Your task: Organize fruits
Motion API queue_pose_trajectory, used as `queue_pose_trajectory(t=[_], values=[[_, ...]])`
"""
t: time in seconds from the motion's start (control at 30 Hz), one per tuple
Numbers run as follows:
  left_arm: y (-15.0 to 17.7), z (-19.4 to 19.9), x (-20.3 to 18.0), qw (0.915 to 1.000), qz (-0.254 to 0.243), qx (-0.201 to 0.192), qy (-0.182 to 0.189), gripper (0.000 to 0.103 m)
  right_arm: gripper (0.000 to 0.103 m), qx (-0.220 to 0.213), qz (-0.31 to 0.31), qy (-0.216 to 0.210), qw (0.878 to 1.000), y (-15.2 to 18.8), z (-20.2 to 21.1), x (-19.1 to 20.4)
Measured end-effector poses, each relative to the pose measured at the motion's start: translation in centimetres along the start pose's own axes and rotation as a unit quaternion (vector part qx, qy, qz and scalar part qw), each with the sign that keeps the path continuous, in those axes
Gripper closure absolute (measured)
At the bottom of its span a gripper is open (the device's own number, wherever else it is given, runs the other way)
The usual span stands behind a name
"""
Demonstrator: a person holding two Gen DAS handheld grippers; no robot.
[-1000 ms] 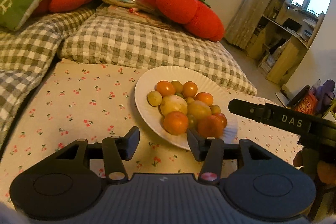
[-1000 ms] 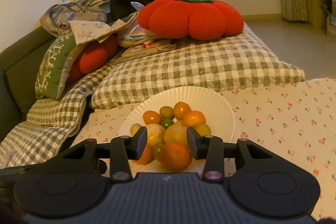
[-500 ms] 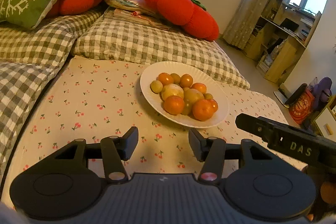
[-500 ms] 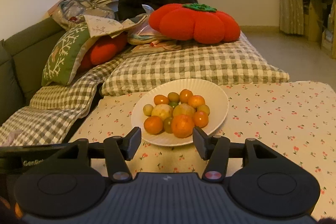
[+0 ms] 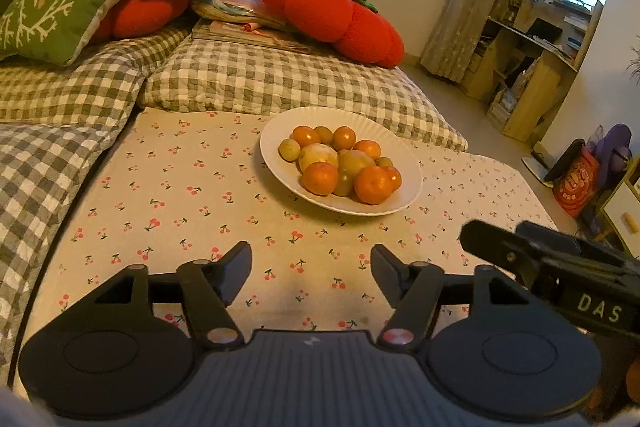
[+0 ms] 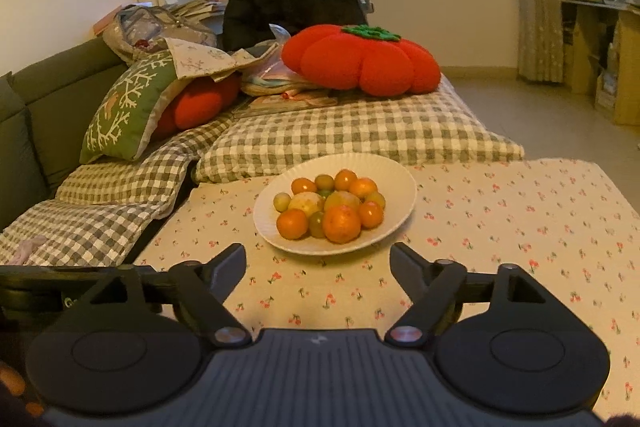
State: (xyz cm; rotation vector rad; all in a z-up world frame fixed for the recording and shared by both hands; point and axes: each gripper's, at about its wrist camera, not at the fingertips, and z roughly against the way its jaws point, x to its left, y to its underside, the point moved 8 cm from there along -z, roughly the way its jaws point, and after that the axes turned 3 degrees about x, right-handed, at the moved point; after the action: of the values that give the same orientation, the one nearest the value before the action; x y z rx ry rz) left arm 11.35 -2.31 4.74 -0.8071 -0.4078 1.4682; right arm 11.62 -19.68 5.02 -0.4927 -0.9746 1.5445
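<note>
Left tool (image 5: 311, 267) hangs over the cherry-print cloth (image 5: 180, 195) on the surface, its jaws opening with nothing but cloth showing between them. Ahead of it and a little to its right sits the white plate (image 5: 280, 131), piled with orange and yellow-green fruits (image 5: 340, 163), well apart from its fingertips (image 5: 236, 259). Off its right side the right tool's dark finger reaches into view. Right tool (image 6: 318, 259) also has its jaws opening, wider than the other's, and grips nothing. The plate (image 6: 400, 187) lies straight ahead of it, near but clear of its tips, with the fruits (image 6: 332, 205) heaped in the middle. Beyond the plate, checked cushions (image 6: 352, 131) carry a red tomato-shaped pillow (image 6: 360, 61).
</note>
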Motion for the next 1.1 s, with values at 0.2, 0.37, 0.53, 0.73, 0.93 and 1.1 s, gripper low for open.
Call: queue_pose_trajectory(t=[0.2, 0.37, 0.53, 0.73, 0.93, 1.1], values=[[0.7, 0.5, -0.1, 0.9999, -0.002, 0.006, -0.016, 0.03, 0.012, -0.006, -0.008, 0.014, 1.0, 0.5, 1.0, -0.4], [1.2, 1.1, 0.0, 0.9996, -0.001, 0.005, -0.027, 0.024, 0.005, -0.008, -0.006, 0.024, 1.0, 1.1, 1.7, -0.5], [1.3, 1.4, -0.1, 0.9993, -0.006, 0.001, -0.036, 0.017, 0.001, -0.009, -0.006, 0.04, 0.999, 1.4, 1.8, -0.9], [1.3, 1.5, 0.1, 0.9991, -0.003, -0.002, -0.042, 0.008, 0.0, 0.005, -0.008, 0.049, 0.999, 1.8, 1.2, -1.1], [1.4, 1.2, 0.1, 0.9985, -0.013, -0.003, -0.052, 0.006, 0.0, 0.008, -0.001, 0.059, 0.998, 1.9, 1.2, -1.2], [1.4, 1.1, 0.2, 0.9981, -0.016, -0.004, -0.06, 0.006, 0.0, 0.017, 0.003, 0.059, 0.998, 2.2, 1.1, -1.1]])
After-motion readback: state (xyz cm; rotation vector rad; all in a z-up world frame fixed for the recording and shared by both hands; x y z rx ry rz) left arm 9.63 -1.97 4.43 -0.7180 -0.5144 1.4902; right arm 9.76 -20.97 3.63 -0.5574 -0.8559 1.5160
